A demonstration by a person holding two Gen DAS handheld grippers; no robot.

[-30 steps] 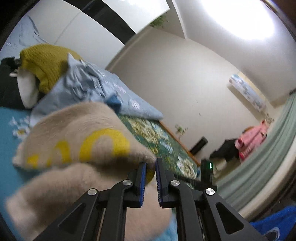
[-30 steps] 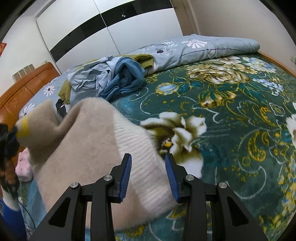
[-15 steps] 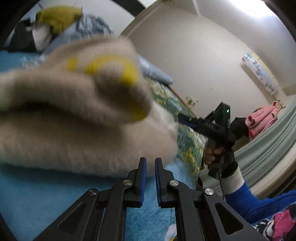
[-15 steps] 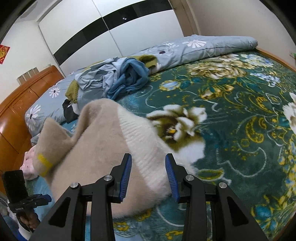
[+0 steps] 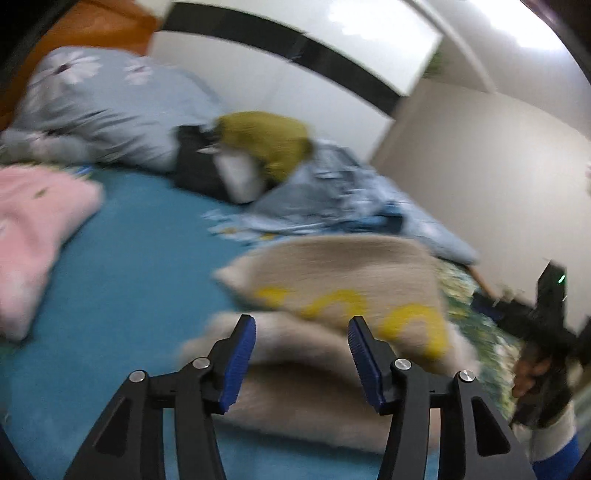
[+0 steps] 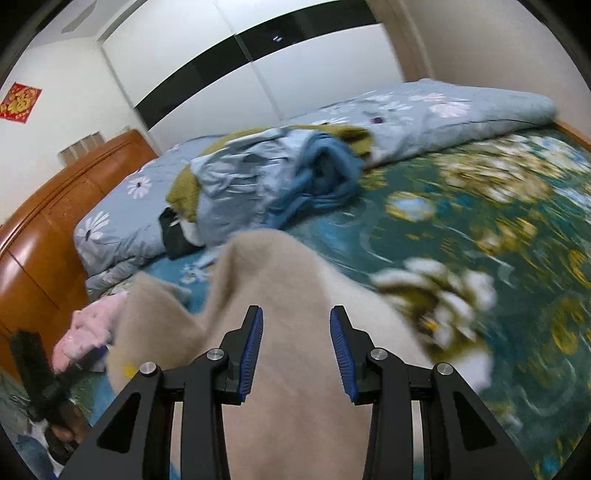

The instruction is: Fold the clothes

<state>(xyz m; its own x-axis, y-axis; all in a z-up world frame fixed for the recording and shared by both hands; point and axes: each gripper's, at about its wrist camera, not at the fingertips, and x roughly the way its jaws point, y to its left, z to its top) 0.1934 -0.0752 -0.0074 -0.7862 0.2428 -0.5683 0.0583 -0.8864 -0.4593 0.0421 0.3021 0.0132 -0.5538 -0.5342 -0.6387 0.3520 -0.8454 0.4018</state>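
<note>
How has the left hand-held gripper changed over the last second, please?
Yes: the left hand-held gripper has opened and let go of the beige sweater, which now lies on the bed.

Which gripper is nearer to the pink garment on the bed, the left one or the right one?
Left, probably. The left gripper has the pink garment close on its left; the right gripper sees it beyond the beige sweater.

Lighting: even indoor light, moderately bright; overexposed glare patch on ceiling (image 5: 373,22) at 12 o'clock, left wrist view. Shadows soft, faint.
Blur: heavy motion smear throughout left view; beige sweater (image 5: 343,295) and pink garment (image 5: 33,229) rendered soft. Right view sharper at 10–12 o'clock; floral bedspread (image 6: 498,229) smeared at 3–5 o'clock.
Distortion: strong fisheye bowing, black vignette at all edges.
</note>
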